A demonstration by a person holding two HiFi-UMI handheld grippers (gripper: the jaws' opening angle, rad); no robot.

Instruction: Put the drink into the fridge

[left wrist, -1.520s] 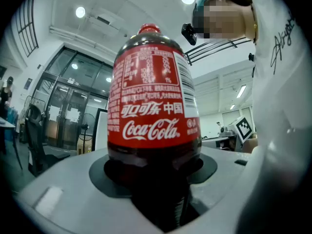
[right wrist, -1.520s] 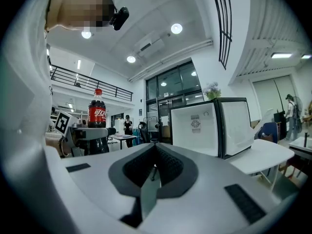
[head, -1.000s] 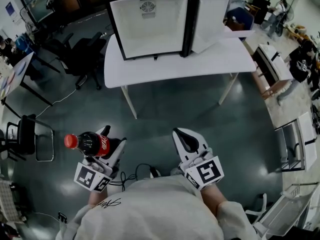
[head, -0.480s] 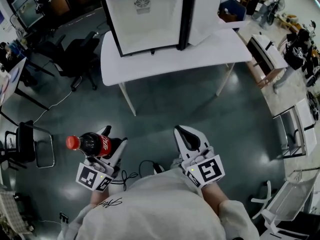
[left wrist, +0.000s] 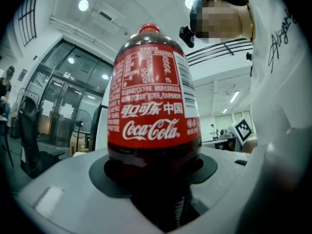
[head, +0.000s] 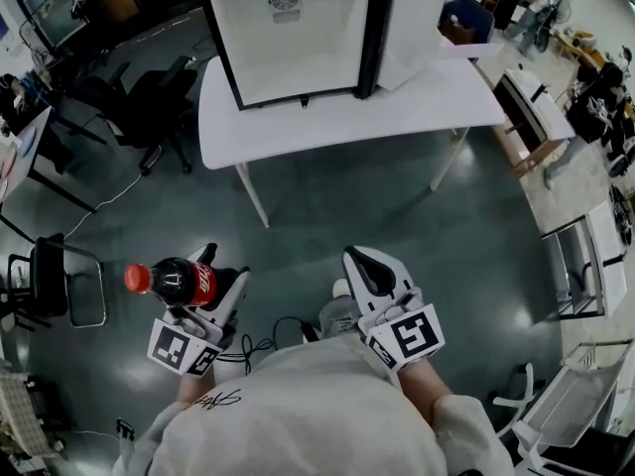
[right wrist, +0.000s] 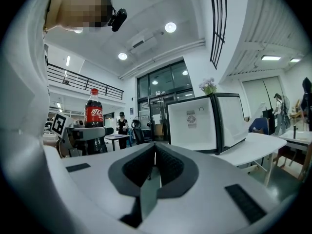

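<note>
A Coca-Cola bottle [head: 171,282] with a red cap and red label stands upright in my left gripper [head: 220,272], whose jaws are shut on its lower body. In the left gripper view the bottle [left wrist: 153,116] fills the frame above the left gripper [left wrist: 153,165]. My right gripper [head: 365,266] is level beside it, shut with nothing in it; its pads meet in the right gripper view [right wrist: 155,165]. The fridge [head: 293,33] stands on a white table [head: 337,117] ahead, its door [head: 417,23] swung open to the right and its white inside bare.
Black office chairs [head: 149,107] stand left of the table, and another chair [head: 50,276] is at my far left. A cable [head: 268,340] lies on the dark floor by my feet. White benches [head: 536,117] and people are at the right.
The table and fridge have drawn slightly nearer in the head view, and a shoe now shows between the grippers. Both grippers keep their poses and the bottle stays gripped.
</note>
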